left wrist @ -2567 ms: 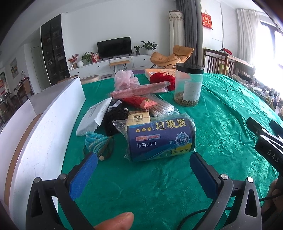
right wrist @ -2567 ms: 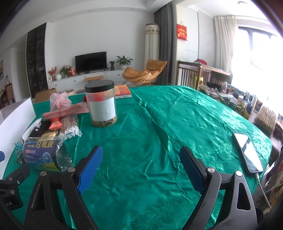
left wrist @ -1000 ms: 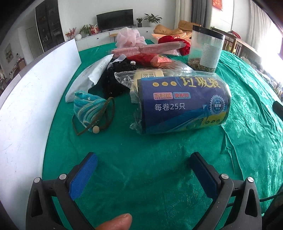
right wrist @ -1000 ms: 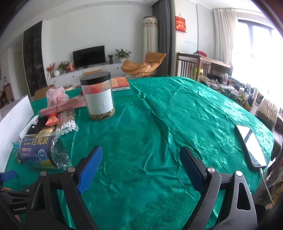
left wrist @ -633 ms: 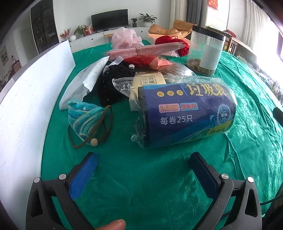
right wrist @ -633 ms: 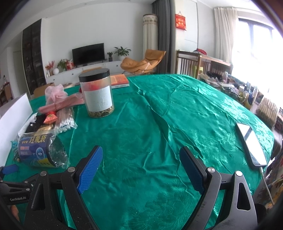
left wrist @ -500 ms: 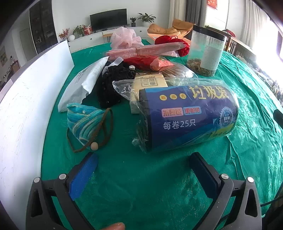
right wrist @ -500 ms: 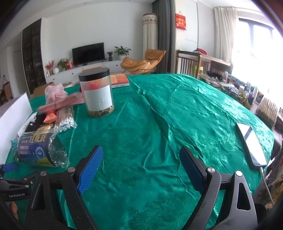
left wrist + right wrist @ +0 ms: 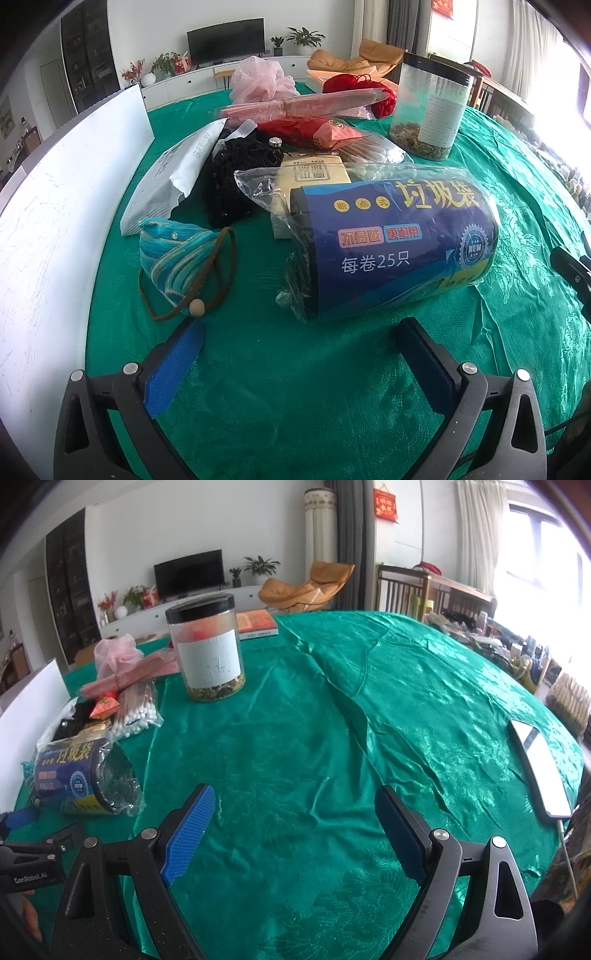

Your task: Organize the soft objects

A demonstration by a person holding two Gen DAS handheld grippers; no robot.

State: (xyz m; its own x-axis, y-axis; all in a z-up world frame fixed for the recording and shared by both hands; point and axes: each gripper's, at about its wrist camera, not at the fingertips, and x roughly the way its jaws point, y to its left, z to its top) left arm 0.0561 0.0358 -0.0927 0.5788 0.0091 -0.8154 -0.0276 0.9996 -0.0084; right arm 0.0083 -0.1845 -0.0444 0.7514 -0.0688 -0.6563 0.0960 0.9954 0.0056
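Two grippers are held wide apart and empty. The left gripper (image 9: pixel 295 343) is pointed at the blue plastic-wrapped roll of bags (image 9: pixel 391 247) on the green cloth, probably for grabbing. The right gripper (image 9: pixel 295 823) is kept clear.

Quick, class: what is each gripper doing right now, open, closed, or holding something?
Left gripper: open, holding nothing.
Right gripper: open, holding nothing.

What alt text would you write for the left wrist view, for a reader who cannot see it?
The open left claw hovers over a green tablecloth, facing a blue roll of rubbish bags in clear plastic. A teal pouch lies to its left; more packets and a jar lie behind it.
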